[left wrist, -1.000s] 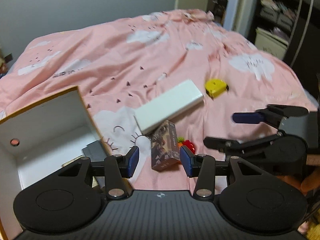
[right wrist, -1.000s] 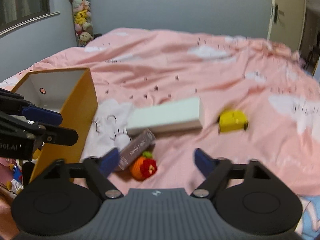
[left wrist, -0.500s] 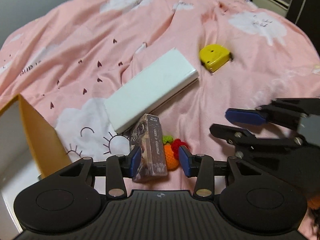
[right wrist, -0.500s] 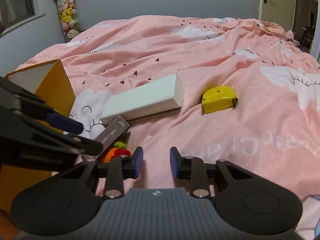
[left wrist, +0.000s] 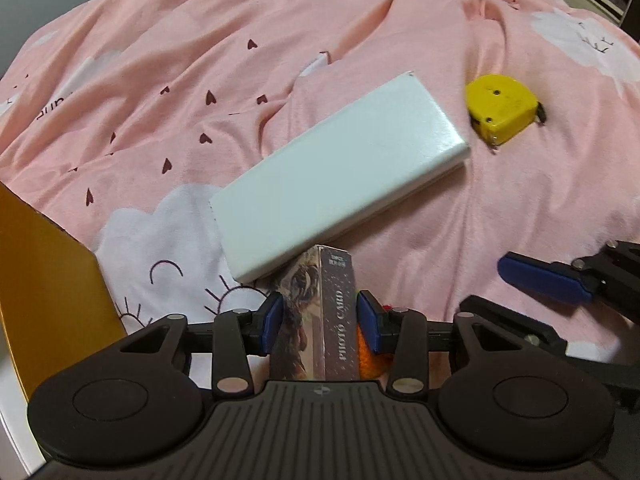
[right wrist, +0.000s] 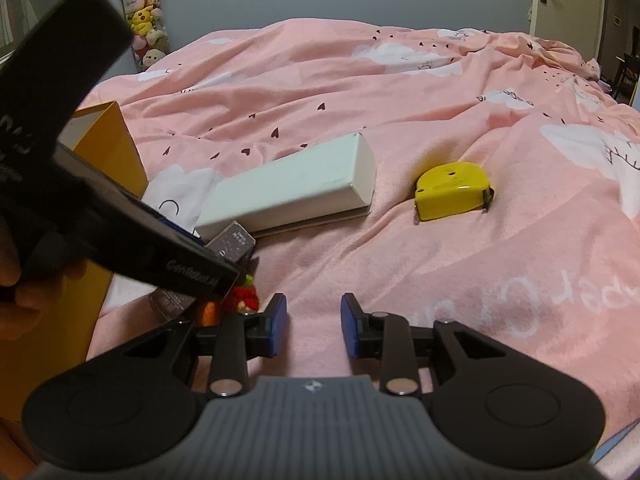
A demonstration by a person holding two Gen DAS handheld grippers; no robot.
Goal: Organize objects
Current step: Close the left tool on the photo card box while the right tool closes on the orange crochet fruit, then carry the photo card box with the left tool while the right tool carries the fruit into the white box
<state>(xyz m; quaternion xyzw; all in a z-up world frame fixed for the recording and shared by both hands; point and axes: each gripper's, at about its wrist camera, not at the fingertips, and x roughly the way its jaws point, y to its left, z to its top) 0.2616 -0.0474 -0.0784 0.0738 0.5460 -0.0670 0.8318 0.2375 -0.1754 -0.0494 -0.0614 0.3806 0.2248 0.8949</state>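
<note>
Left hand-held gripper (left wrist: 319, 322) now clamped on photo card box (left wrist: 320, 312), right hand-held gripper (right wrist: 313, 330) unclenched over bare duvet (right wrist: 460, 272)

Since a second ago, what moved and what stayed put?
The left gripper went down to the photo card box and its pads now sit on both sides of it. The right gripper narrowed its jaws, holding nothing. The white box, yellow tape measure and crochet toy stayed put.

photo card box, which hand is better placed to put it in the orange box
Left. The left gripper already brackets the photo card box, beside the orange box. The right gripper is empty, farther away.
</note>
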